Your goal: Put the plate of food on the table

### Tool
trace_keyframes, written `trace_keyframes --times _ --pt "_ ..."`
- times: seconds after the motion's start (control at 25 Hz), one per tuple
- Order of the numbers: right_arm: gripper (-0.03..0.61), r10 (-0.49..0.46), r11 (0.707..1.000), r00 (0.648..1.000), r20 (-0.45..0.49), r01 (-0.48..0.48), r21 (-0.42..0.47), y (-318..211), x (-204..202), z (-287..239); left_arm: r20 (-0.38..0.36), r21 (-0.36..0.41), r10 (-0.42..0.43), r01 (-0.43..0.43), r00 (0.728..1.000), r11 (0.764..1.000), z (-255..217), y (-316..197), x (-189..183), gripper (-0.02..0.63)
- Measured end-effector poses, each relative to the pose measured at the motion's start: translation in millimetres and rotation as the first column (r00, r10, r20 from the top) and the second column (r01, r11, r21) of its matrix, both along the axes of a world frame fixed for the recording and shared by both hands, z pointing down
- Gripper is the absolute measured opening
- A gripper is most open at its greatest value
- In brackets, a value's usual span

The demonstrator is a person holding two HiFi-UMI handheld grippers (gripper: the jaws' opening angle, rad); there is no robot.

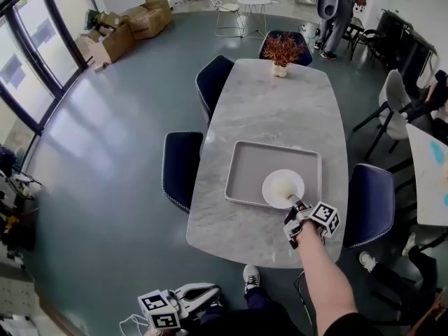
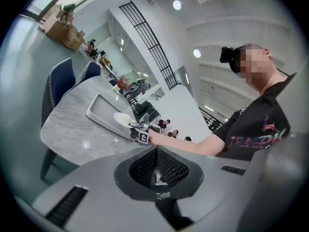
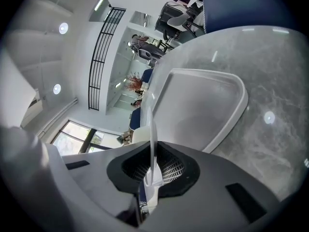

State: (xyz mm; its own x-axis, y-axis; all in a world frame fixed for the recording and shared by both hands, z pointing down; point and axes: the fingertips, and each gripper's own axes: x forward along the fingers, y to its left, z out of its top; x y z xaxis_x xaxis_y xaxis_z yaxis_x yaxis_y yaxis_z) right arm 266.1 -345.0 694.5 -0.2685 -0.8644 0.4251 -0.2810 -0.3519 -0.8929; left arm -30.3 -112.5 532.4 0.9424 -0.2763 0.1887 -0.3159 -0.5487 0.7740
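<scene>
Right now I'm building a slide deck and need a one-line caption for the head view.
Right gripper pinches the rim of a white plate at a grey tray on a marble table.

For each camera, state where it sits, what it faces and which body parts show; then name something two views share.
Head view: on the head, down onto the table; right forearm, left gripper, right gripper show.
Left gripper view: held low, facing the torso and that forearm.
Right gripper view: along jaws shut on the plate; no body.
Shared: the tray.

We find the plate (image 1: 283, 186) at the near-right corner of the tray (image 1: 255, 165) on the table (image 1: 280, 110); a potted plant (image 1: 282, 50) at its far end.
</scene>
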Motion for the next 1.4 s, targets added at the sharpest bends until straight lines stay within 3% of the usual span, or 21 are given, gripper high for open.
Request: trace_keyframes --times 0.6,0.84,1.4 --pt "0.029 -0.062 0.996 0.998 0.007 0.063 -0.067 -39 0 32 0.018 -0.014 -0.074 0.074 0.997 0.997 3 -14 17 0.006" --pt "0.029 -0.063 0.995 0.998 0.000 0.063 -0.078 -49 -3 35 0.018 -0.039 -0.104 0.105 0.994 0.994 8 -12 8 0.006" --pt "0.029 -0.066 0.989 0.998 -0.003 0.065 -0.133 -63 8 43 0.021 -0.042 -0.119 0.120 0.993 0.992 8 -19 19 0.006"
